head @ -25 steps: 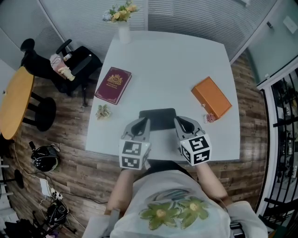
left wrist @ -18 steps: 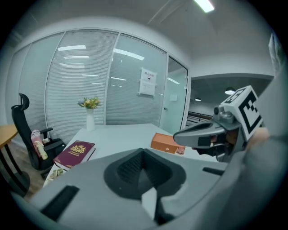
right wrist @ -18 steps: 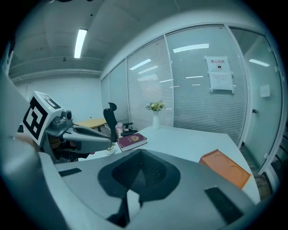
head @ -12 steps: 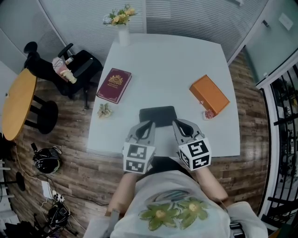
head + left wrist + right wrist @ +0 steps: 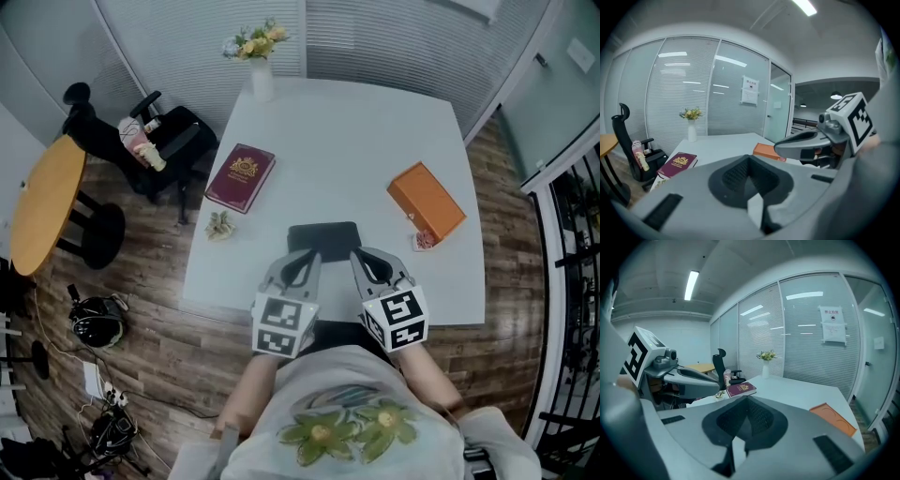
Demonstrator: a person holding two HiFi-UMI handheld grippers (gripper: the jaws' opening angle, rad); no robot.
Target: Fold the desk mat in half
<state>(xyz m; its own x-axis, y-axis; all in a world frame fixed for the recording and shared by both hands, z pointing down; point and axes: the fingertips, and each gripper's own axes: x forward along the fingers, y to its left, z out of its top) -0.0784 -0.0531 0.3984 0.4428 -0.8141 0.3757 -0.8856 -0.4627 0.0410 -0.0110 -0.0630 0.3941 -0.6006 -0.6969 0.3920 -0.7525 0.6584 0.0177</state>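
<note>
A dark desk mat [image 5: 324, 236] lies on the white table [image 5: 356, 141], in front of the person. My left gripper [image 5: 307, 262] and right gripper [image 5: 360, 260] sit side by side at its near corners. Both are shut, and each seems to pinch the mat's near edge, which is hidden under them. In the left gripper view the jaws [image 5: 749, 161] are closed, with the right gripper [image 5: 806, 143] beside them. The right gripper view shows closed jaws [image 5: 747, 401] too, with the left gripper [image 5: 693, 376] to the left.
A maroon book [image 5: 241, 176] and a small crumpled thing [image 5: 220, 225] lie at the table's left. An orange box [image 5: 427, 202] and a small red item [image 5: 422, 241] are to the right. A flower vase [image 5: 260, 75] stands at the far edge. An office chair [image 5: 150, 141] stands left.
Both grippers have moved together a little forward and up over the mat's near edge. Their jaws stayed shut.
</note>
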